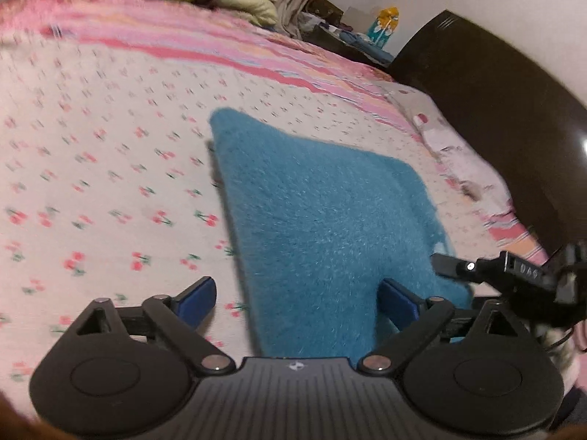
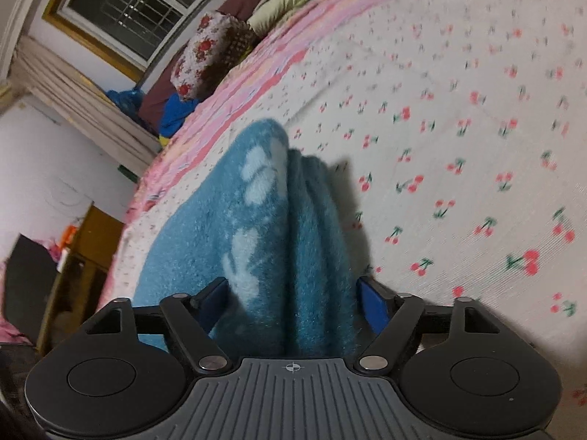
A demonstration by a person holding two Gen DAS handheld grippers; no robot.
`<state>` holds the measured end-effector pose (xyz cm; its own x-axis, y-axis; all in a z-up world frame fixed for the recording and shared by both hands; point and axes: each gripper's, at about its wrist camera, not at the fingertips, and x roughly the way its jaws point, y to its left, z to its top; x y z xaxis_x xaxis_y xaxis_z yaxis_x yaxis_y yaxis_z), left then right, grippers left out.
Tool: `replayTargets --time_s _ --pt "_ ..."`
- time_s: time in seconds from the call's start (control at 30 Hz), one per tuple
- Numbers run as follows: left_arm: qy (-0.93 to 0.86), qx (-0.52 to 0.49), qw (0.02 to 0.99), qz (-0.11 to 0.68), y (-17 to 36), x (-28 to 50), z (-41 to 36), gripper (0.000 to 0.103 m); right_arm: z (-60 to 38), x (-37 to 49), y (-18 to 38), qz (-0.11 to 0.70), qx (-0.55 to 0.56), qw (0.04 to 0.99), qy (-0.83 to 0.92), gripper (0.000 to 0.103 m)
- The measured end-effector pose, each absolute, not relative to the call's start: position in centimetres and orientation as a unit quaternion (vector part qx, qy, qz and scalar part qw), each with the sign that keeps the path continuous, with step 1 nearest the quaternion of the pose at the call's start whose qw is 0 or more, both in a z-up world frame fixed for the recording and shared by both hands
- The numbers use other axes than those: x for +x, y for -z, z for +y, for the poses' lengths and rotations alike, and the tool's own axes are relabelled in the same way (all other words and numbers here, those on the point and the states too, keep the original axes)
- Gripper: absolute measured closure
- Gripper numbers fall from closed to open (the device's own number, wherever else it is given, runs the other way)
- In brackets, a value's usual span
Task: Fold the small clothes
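We see a fuzzy teal garment [image 1: 323,220] lying on a bed, its nap thick and plush, its far end tapering to a rounded corner and pale blue blotches marking one face in the right wrist view. The bedspread [image 1: 110,146] beneath it is white woven cotton sprinkled with small red cherries, bordered by pink and coral stripes. Our left claw [image 1: 299,299] stands wide apart, with the garment's near edge lying between its blue pads and neither pad pressing on it. Our right claw [image 2: 293,302] is also parted, the fabric bunched in soft upright folds between its pads; whether those pads touch the cloth we cannot tell. Part of that right claw shows at the edge of the left wrist view, just beside the garment's corner. A dark wooden headboard [image 1: 495,110] curves behind the bed, floral pillows [image 2: 212,55] are heaped at the far side, and a barred window [image 2: 135,3] sits above them.
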<state>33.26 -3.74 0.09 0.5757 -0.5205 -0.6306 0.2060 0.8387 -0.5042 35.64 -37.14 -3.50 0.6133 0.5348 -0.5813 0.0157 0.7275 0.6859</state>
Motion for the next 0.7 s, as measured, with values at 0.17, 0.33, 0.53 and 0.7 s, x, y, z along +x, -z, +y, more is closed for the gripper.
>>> replayTargets --time_s 0.17,0.33,0.53,0.7 --pt "0.247 -0.202 0.852 0.415 0.4 33.9 -4.2 0.001 -38.3 35.9 4.3 0.418 0.381 0.802 -0.193 0.023" --pt "0.264 -0.189 0.849 0.416 0.9 35.0 -5.5 0.000 -38.5 36.5 4.7 0.420 0.388 0.795 -0.204 0.021" --pt "0.268 -0.187 0.847 0.420 0.9 35.0 -5.8 0.001 -36.7 36.3 4.2 0.411 0.364 0.812 -0.196 0.019" --pt "0.269 -0.186 0.851 0.411 0.2 34.0 -5.9 0.007 -36.6 35.9 3.7 0.412 0.372 0.808 -0.200 0.035"
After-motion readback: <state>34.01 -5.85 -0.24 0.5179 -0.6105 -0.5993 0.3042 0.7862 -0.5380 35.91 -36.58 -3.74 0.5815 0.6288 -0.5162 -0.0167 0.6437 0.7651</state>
